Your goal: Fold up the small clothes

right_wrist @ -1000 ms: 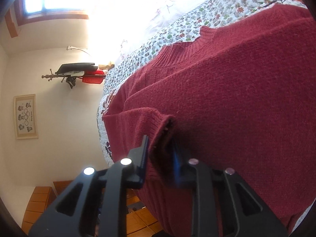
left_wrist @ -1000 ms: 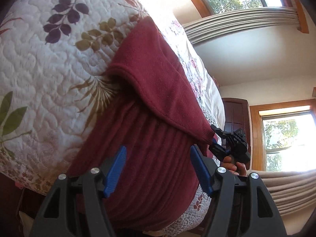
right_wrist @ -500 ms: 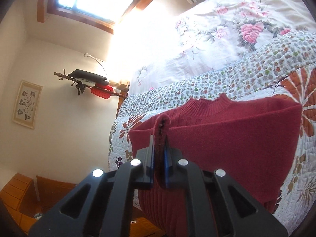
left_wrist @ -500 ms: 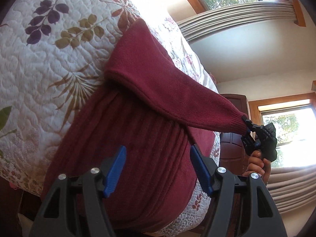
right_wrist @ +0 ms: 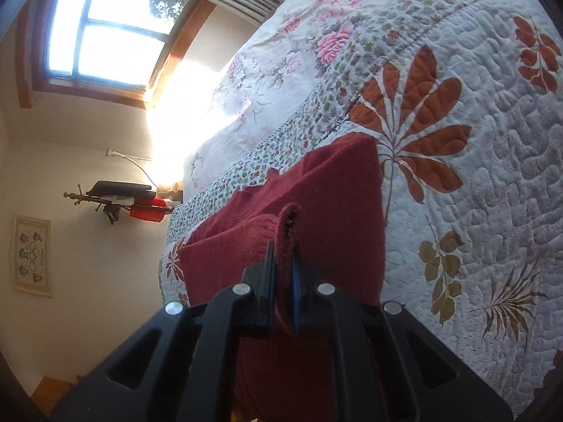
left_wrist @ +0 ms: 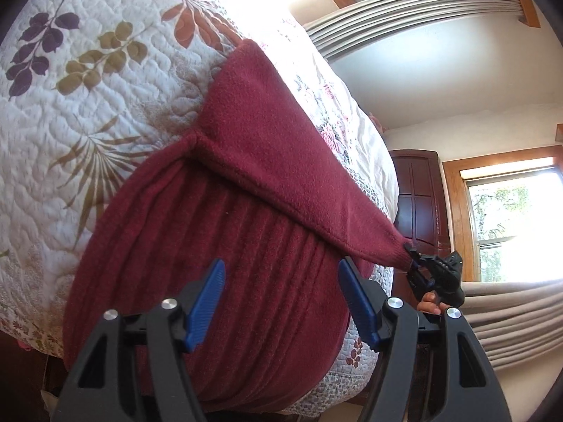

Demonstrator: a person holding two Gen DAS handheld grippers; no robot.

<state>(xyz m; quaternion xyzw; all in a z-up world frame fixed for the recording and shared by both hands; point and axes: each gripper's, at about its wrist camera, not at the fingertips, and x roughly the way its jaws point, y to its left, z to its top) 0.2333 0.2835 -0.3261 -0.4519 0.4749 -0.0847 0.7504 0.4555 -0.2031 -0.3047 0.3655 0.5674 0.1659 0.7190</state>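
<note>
Right claw [right_wrist: 283, 263] pinches sweater [left_wrist: 246, 239] cuff [right_wrist: 289, 221] between fingertips.

Both wrist views look closely, seemingly tilted, across the same sweater [left_wrist: 253, 246] and quilt [right_wrist: 492, 176].

place: home bedroom | evidence: quilted bed [right_wrist: 492, 140], curtains [left_wrist: 510, 316], wooden-framed window [right_wrist: 105, 35]

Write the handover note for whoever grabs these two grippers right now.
Right gripper: shut on the sleeve cuff of the maroon sweater, holding the sleeve stretched out off the bed's edge.
Left gripper: open, empty, hovering over the sweater's ribbed hem.
The sweater lies on the floral quilt.
Done: sleeve lifted.
Left: lay the sleeve across the body, then fold the body.
</note>
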